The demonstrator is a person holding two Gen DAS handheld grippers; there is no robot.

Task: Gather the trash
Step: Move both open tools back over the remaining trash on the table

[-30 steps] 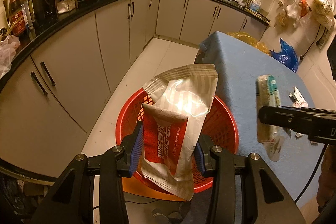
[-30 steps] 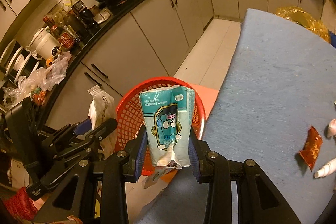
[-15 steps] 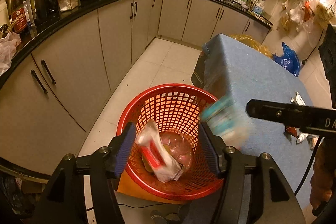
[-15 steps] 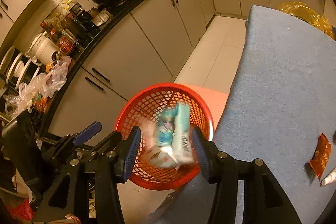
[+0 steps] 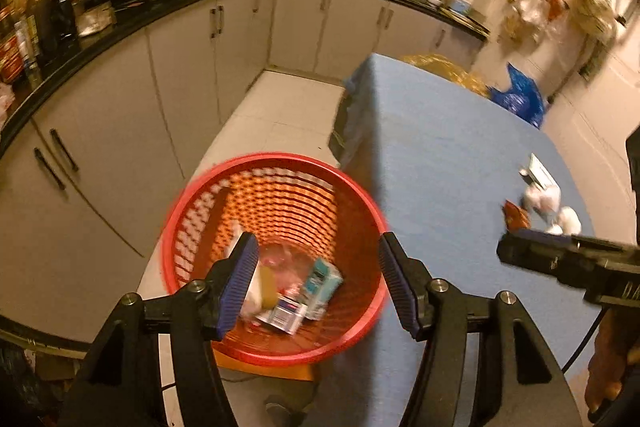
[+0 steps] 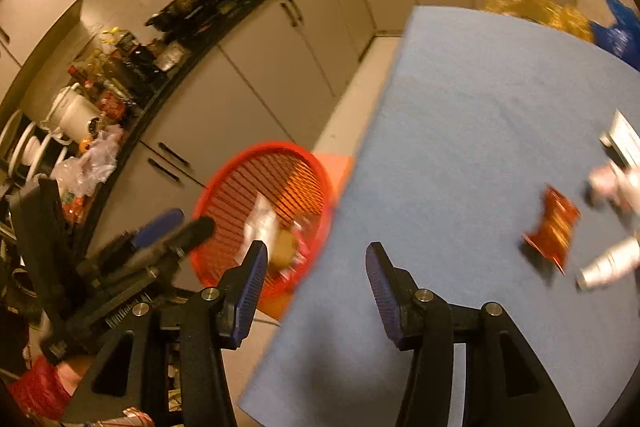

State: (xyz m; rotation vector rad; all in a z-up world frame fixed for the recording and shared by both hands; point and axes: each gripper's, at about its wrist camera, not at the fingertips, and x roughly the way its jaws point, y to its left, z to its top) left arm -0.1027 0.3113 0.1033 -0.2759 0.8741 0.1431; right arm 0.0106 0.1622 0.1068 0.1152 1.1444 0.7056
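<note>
Wrappers (image 5: 296,291) lie heaped at the bottom of the red basket (image 5: 360,203), which stands on the floor hard against the edge of the blue surface (image 5: 440,163), a placing that suits dropping trash straight in. Left gripper (image 5: 316,277) hangs above the basket, spread and empty. Right gripper (image 6: 316,279) is likewise spread with nothing between its pads, aimed over the surface edge; a red packet (image 6: 552,231) and white scraps (image 6: 608,263) lie uncollected farther along the surface.

Both cameras look steeply down along their own tools. The left view sits close above the red basket (image 5: 276,347); the right view sits over the blue bench (image 6: 480,131), sharing basket, bench and far cabinets (image 5: 192,67).
</note>
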